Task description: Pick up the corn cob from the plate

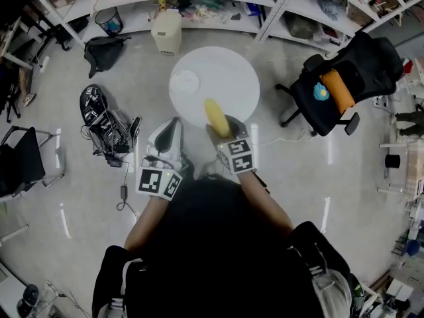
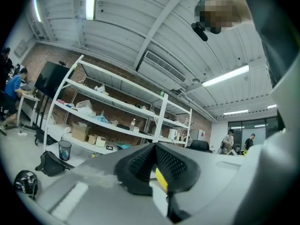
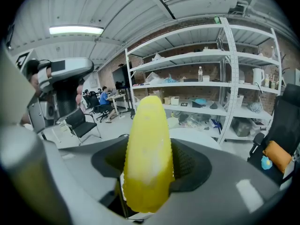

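A yellow corn cob (image 1: 216, 116) sticks out forward over the near edge of the round white table (image 1: 232, 71), with my right gripper (image 1: 222, 130) shut on it. In the right gripper view the corn cob (image 3: 147, 144) stands between the two black pads of that gripper (image 3: 149, 165), which press on its sides. A white plate (image 1: 184, 83) lies on the table's left part with nothing on it. My left gripper (image 1: 171, 130) hovers just left of the right one, at the table's near edge. In its own view the left gripper (image 2: 154, 150) has its pads together and holds nothing.
A black office chair (image 1: 344, 85) with an orange cushion stands to the right of the table. On the floor at the left lie a black bag (image 1: 106, 50) and a helmet (image 1: 94, 105) with cables. A white container (image 1: 167, 32) and shelving (image 1: 199, 5) stand beyond the table.
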`<action>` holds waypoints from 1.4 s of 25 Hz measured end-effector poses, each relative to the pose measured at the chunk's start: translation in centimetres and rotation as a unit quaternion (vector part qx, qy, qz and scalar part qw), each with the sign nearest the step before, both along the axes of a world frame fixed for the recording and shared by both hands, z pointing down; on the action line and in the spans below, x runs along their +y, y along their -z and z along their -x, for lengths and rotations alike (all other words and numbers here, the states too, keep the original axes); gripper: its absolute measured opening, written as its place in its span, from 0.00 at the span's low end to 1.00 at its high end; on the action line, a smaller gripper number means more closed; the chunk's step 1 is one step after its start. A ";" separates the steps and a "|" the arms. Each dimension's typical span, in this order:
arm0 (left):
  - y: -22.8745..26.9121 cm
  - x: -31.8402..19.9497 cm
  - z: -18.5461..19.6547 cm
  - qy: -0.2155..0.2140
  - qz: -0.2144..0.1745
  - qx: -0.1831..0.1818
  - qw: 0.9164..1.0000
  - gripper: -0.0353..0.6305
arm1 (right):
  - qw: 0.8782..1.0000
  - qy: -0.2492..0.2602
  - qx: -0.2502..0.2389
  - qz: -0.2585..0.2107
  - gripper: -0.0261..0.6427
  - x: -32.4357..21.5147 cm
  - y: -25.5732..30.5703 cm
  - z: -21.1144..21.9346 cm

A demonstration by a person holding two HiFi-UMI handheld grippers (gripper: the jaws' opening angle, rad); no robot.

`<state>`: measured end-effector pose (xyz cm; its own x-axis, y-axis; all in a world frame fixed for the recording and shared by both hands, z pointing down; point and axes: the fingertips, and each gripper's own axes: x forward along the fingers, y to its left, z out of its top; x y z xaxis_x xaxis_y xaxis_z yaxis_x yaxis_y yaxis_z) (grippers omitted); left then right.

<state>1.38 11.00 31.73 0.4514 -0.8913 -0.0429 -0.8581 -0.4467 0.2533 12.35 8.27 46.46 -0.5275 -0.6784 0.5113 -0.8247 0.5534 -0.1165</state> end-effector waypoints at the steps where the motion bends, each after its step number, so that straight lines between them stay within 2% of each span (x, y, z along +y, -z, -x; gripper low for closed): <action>1: 0.0 0.1 -0.2 -0.001 0.000 -0.001 1.000 0.06 | 1.000 -0.002 -0.005 -0.003 0.44 0.1 0.3 -0.2; 7: 0.0 0.4 -0.8 -0.001 0.000 -0.003 1.000 0.06 | 0.999 -0.012 -0.036 -0.023 0.44 0.6 3.1 -1.1; 21: 1.0 -1.4 -1.3 -0.002 -0.005 -0.008 1.000 0.06 | 0.989 -0.014 -0.093 -0.115 0.44 0.4 13.0 -1.7; 35: 0.6 -3.8 -1.2 -0.011 0.001 -0.010 1.000 0.06 | 0.982 -0.019 -0.110 -0.150 0.44 -1.1 16.4 -1.7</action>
